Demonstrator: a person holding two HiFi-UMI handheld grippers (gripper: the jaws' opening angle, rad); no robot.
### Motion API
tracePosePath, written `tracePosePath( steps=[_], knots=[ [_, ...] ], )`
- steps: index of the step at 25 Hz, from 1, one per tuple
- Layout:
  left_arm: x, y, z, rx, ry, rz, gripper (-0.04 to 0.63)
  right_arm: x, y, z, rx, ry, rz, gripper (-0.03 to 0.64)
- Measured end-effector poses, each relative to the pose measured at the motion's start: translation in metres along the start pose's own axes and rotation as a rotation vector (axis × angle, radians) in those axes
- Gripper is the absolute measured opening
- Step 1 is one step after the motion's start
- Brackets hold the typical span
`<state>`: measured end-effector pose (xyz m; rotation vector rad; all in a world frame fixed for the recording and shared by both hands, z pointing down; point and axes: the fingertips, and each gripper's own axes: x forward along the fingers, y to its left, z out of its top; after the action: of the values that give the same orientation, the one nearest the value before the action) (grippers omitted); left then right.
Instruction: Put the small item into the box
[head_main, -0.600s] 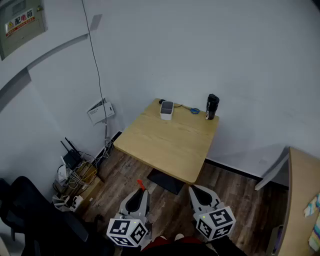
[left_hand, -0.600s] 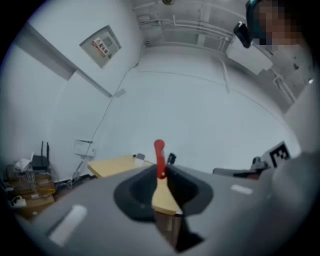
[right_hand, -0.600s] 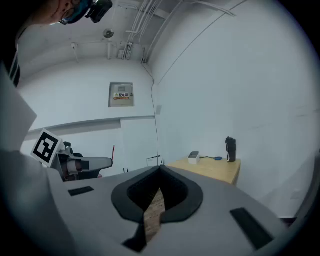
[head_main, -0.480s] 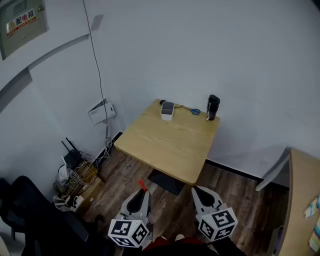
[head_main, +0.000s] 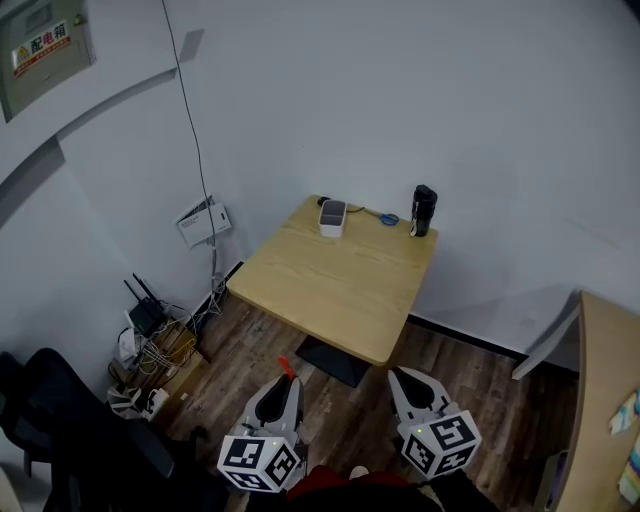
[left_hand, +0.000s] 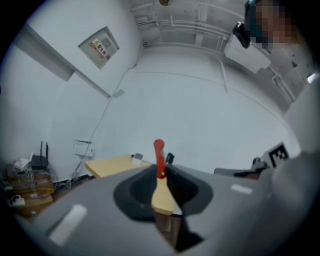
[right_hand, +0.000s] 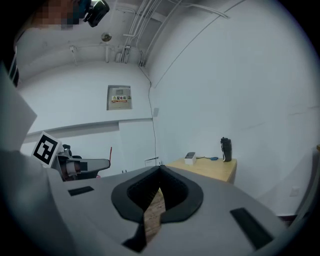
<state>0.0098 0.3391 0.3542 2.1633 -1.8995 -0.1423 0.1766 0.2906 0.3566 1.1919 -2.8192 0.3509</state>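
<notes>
L gripper clenched on small red stick-like item, which pokes past the tips. R gripper closed, nothing in it. Small white box w/ dark top is well ahead of both jaws, on light wooden table. I'd approach level and centre the tips over the box before releasing.
</notes>
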Motion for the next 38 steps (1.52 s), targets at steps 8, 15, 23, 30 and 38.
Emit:
tracePosePath(
  steps=[8,15,23,30,38],
  knots=[
    [0.005,-0.001,0.006,0.015,-0.009,0.021,0.061,0.003,-0.008,0.003,0.037,-0.011,-0.001,0.008],
    [0.021,0.006,0.009,0.023,-0.002,0.035,0.061,0.018,-0.019,0.003,0.055,-0.004,-0.013,0.008],
    [0.060,0.032,0.012,0.013,0.010,0.029,0.061,0.059,-0.031,0.005,0.057,0.016,-0.017,0.008],
    [0.103,0.079,0.020,-0.001,0.022,0.046,0.061,0.115,-0.038,0.011,0.059,0.036,-0.016,0.008],
    [0.165,0.138,0.034,0.001,0.047,0.042,0.063,0.194,-0.049,0.015,0.067,0.073,-0.024,0.009]
  ],
)
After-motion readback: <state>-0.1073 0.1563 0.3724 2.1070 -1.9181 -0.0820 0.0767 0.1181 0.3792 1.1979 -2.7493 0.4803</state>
